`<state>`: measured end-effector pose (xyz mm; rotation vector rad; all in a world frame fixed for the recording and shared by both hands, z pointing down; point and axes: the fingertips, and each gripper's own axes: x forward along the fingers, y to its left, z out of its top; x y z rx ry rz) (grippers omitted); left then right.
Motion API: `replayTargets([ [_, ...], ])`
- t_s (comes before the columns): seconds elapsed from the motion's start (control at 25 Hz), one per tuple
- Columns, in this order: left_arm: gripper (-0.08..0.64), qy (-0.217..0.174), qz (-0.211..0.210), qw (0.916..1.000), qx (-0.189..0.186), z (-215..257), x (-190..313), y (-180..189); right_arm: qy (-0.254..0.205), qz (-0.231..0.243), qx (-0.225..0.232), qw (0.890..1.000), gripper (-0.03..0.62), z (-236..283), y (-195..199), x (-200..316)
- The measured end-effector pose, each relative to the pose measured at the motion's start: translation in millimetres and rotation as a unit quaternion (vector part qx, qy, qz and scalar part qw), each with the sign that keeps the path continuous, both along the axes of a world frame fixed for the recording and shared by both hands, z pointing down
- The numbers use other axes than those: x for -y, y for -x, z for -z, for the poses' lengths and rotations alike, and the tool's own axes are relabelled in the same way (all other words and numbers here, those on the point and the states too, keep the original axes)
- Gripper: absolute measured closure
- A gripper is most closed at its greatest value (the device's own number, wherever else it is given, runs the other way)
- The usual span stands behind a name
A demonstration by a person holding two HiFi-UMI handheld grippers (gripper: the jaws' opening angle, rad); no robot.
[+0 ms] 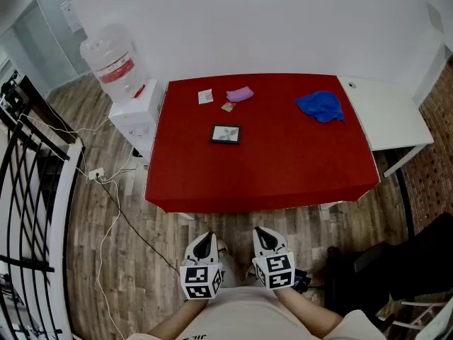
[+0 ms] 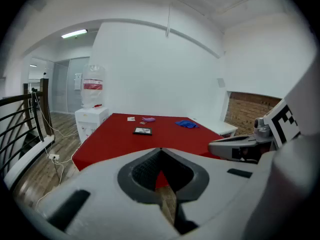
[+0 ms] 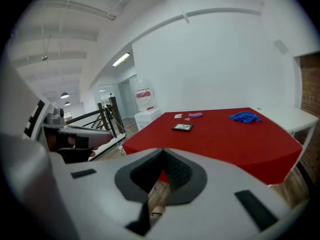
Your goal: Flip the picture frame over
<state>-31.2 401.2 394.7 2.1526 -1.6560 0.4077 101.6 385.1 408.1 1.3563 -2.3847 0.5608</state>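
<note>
A small dark picture frame (image 1: 226, 134) lies flat, picture side up, on the red table (image 1: 283, 168), left of its middle. It also shows far off in the left gripper view as picture frame (image 2: 142, 131) and in the right gripper view as picture frame (image 3: 182, 127). My left gripper (image 1: 205, 243) and right gripper (image 1: 264, 236) hang side by side over the floor, short of the table's near edge. Both are shut with nothing between their jaws, left gripper (image 2: 161, 170), right gripper (image 3: 161, 173).
On the table's far side lie a white card (image 1: 205, 96), a pink object (image 1: 240, 94), a small tan piece (image 1: 228, 107) and a blue cloth (image 1: 320, 106). A water dispenser (image 1: 127, 94) stands left of the table, a white table (image 1: 386, 115) at right. Cables (image 1: 106, 211) cross the wooden floor, a black railing (image 1: 25, 190) runs at far left.
</note>
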Motion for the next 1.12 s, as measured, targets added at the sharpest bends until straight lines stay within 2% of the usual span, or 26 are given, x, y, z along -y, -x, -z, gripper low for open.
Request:
replayTargets([
  [0.24,0.554,0.002,-0.015,0.9999,-0.002,-15.9,59.3,7.7,0.009,-0.019,-0.001,1.0,0.588,-17.3,5.7,54.4],
  [0.68,0.554,-0.026,-0.075,0.9968,0.01,1.8,228.4,62.4,-0.013,-0.073,-0.008,0.997,0.588,-3.0,52.3,210.6],
  [0.92,0.554,-0.015,-0.084,0.9963,-0.001,-1.1,278.2,77.2,-0.015,-0.096,-0.006,0.995,0.588,1.7,62.4,259.2],
  [1.12,0.554,-0.008,-0.086,0.9963,0.001,-5.0,301.2,73.9,-0.005,-0.101,-0.008,0.995,0.588,-1.3,55.3,281.9],
])
